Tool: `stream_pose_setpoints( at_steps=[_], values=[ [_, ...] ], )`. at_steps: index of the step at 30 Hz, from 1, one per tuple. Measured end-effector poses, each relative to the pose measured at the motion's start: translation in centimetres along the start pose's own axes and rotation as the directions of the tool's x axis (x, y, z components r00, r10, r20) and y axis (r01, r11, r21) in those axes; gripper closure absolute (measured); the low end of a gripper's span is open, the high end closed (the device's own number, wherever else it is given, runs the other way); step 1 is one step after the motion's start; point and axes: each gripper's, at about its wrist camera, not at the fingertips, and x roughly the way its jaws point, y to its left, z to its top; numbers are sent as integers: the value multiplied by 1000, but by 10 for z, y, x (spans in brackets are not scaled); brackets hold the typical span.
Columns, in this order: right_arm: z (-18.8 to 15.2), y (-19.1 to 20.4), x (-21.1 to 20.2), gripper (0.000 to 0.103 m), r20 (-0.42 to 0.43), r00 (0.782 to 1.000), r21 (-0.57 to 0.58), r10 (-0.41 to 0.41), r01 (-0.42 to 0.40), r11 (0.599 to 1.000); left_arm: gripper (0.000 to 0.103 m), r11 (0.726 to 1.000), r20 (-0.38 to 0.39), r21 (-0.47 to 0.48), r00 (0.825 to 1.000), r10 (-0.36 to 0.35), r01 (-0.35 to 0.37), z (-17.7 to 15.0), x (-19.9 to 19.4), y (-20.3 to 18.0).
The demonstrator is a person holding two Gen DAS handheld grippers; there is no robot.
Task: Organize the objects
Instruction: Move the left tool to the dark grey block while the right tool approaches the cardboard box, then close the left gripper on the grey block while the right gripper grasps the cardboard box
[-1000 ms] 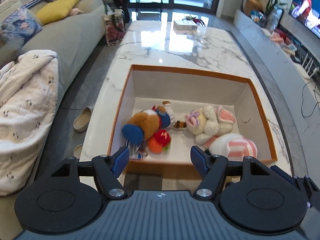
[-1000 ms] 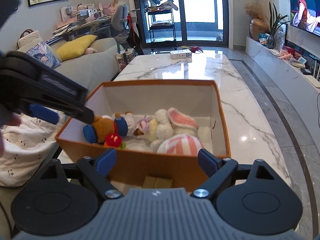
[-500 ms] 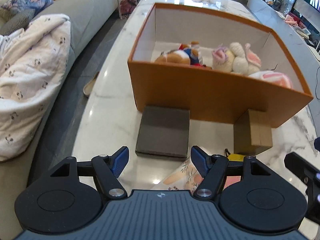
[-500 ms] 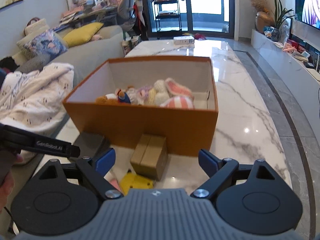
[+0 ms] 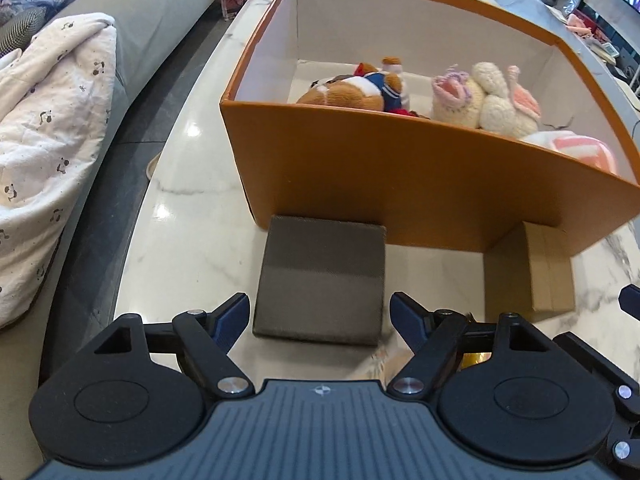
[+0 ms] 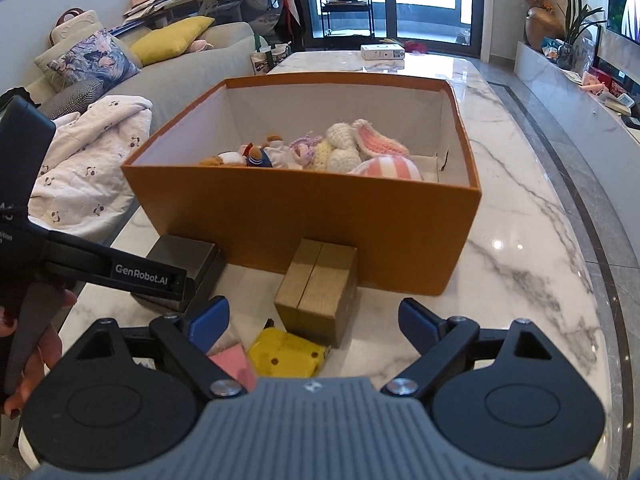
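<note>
Left gripper (image 5: pixel 320 316) spread wide, low over the near edge of the grey flat box (image 5: pixel 320 280); its far edge touches the orange box (image 5: pixel 420 192); right gripper (image 6: pixel 314 322) spread too, the upright cardboard box (image 6: pixel 318 288) between its fingers, long axis running away toward the orange box.

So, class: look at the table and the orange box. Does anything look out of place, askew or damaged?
The orange box holds only soft toys, while a grey box, a cardboard box and a yellow item sit loose on the table in front of it. Nothing looks spilled or damaged.
</note>
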Motion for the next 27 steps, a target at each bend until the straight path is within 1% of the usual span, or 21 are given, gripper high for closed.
stream_pose_setpoints(
  at_steps=[2,7,8,10,11,12,17,21,23,27],
  values=[
    [3,0,8,11,-7,1000,-2,-11,11,1000,10,1000,-14,-3,1000,1,-1,3,6,1],
    [8,2,27,12,-17,999,22,-39,39,999,9,1000,-53,-8,999,-4,4,5,18,-1],
    [9,4,31,15,-23,999,25,-40,41,999,9,1000,-59,-4,998,0,0,5,20,-2],
    [10,6,38,23,-31,998,27,-49,50,998,9,1000,-64,13,998,19,-18,4,22,-6],
    [11,8,41,29,-37,998,27,-54,55,998,10,999,-66,21,997,27,-25,3,24,-8],
    [11,9,45,32,-43,997,26,-58,59,998,10,999,-69,29,997,33,-31,2,25,-9],
    [11,11,58,32,-62,994,21,-90,91,996,10,1000,-79,14,997,27,-26,1,28,-6],
    [11,9,67,44,-87,992,33,-91,94,995,10,999,-71,23,997,27,-25,0,27,-8],
    [10,10,70,48,-94,990,29,-103,106,994,10,999,-68,26,997,27,-25,0,26,-8],
    [7,12,76,52,-104,987,19,-119,122,992,10,999,-60,31,998,25,-23,-3,25,-8]
  ],
)
